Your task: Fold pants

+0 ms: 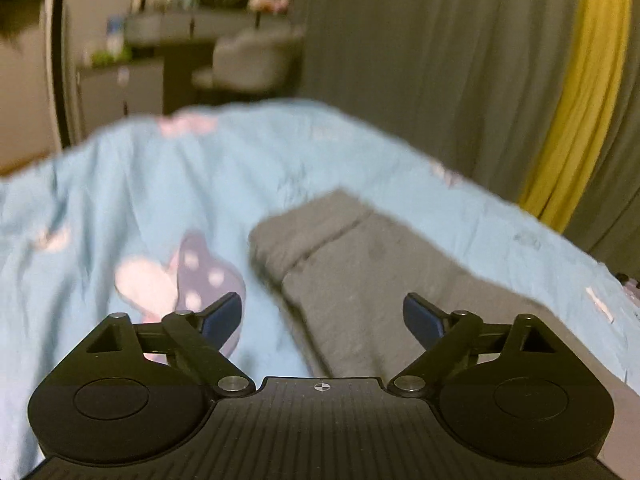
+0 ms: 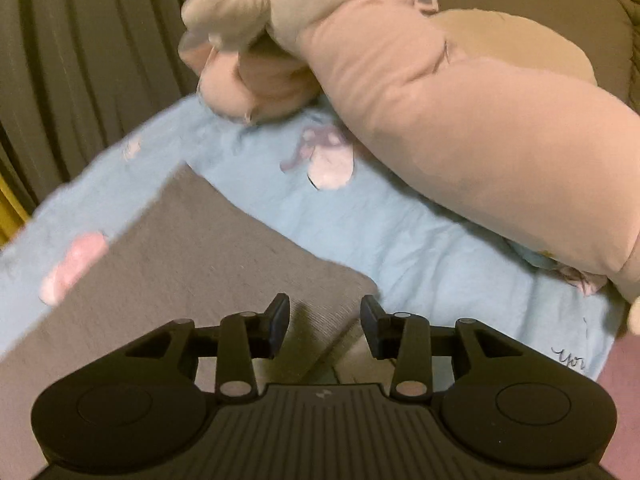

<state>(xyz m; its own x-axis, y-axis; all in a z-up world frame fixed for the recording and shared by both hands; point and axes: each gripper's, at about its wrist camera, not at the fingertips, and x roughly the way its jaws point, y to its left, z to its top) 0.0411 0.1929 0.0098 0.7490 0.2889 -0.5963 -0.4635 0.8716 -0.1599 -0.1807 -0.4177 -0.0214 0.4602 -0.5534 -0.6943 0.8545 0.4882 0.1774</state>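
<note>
The pants lie on the bed, near its far edge, already folded into a flat stack. Left tool spread, right tool partly spread, both empty; probably little remains.

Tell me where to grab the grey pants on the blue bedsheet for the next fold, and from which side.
Take the grey pants at the near corner just ahead of the right gripper, coming down from above and the near side. That edge lies flat on the blue bedsheet, so one pad probably has to slide under it. Both jaws stand open and hold nothing.
</note>
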